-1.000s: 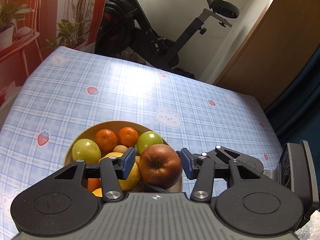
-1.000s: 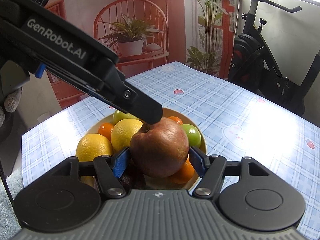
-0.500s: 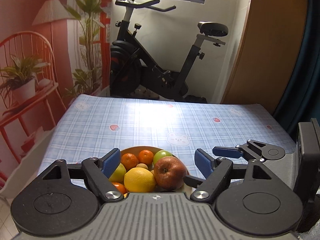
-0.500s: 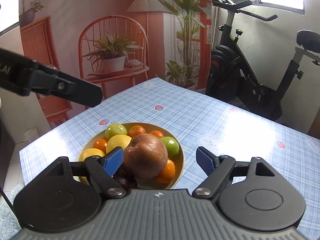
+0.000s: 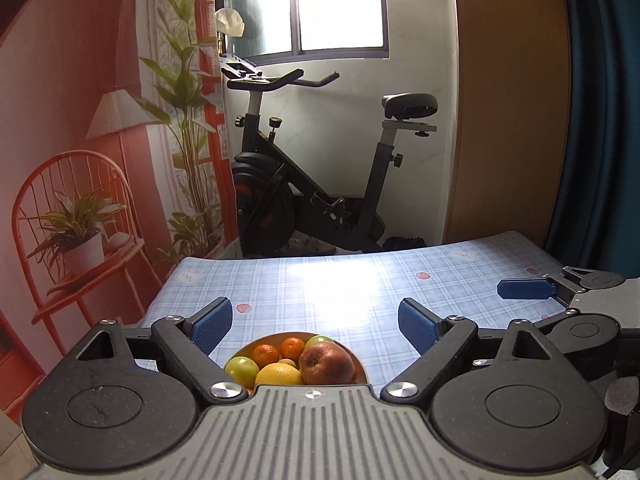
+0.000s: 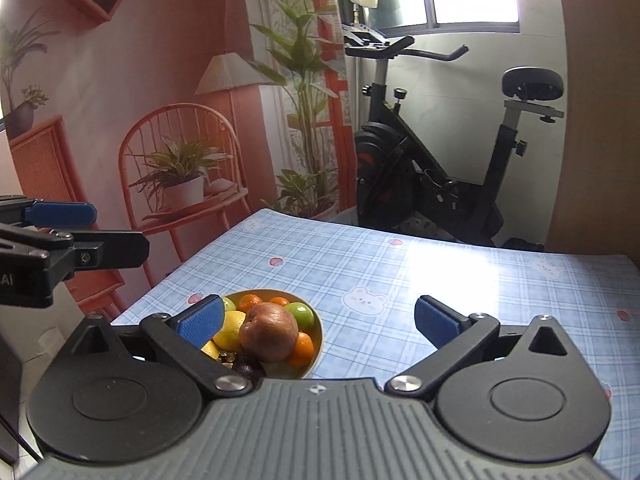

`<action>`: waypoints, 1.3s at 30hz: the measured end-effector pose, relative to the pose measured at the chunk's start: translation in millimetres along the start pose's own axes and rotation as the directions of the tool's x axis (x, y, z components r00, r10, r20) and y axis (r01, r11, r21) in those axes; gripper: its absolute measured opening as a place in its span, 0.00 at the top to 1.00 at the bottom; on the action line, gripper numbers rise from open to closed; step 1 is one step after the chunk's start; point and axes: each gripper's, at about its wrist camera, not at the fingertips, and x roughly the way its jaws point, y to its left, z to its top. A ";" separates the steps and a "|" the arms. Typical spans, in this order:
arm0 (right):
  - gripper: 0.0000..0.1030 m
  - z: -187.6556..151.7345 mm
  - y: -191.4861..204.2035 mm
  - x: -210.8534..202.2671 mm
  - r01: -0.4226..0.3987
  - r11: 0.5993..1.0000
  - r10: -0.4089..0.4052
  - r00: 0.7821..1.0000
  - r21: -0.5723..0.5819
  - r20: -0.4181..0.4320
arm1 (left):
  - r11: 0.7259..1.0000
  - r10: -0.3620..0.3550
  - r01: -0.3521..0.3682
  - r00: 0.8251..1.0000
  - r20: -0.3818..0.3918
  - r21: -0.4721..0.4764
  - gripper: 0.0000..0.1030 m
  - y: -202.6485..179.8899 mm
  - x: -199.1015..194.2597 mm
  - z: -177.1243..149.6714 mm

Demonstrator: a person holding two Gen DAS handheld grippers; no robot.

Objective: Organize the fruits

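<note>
Near the table's near-left corner, just inside the left edge: bowl heaped with fruit. Red apple on top of the heap, leaning on a lemon to its left; green apple and tangerines behind, orange at the right rim. Same bowl low and central in the left wrist view, red apple at its right side, lemon and green apple left of it.

Right gripper: jaws opening, spread wide, nothing between the pads. Bowl below and left of its midline; left pad overlaps the bowl's left rim in view only, no contact visible. Left gripper: jaws opening, likewise empty, raised clear of the fruit; bowl straight ahead and below, centred between the fingers.

Key relation: fruit lies forward and down from both claws, left one squarely lined up, right one offset to the bowl's right. Which is closer: cannot tell. Rest of the checked cloth toward the far edge bare of fruit. Judged: heap complete; no loose fruit visible.
</note>
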 end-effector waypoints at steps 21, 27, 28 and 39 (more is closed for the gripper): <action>0.00 7.0 7.3 -104.7 0.115 0.992 -0.120 0.988 0.053 0.096 | 0.994 0.018 -0.005 0.992 0.122 -0.107 0.07 -15.6 -75.1 7.9; 0.00 7.6 7.9 -106.5 0.126 0.991 -0.130 0.987 0.051 0.099 | 0.995 0.026 -0.013 0.991 0.133 -0.096 0.07 -20.0 -75.2 9.8; 0.00 7.8 7.1 -106.3 0.126 0.991 -0.131 0.986 0.052 0.100 | 0.995 0.029 -0.016 0.991 0.132 -0.095 0.07 -19.5 -73.9 9.9; 0.00 7.4 6.8 -103.8 0.123 0.991 -0.128 0.988 0.057 0.092 | 0.994 0.033 -0.020 0.992 0.122 -0.108 0.05 -16.2 -75.5 8.0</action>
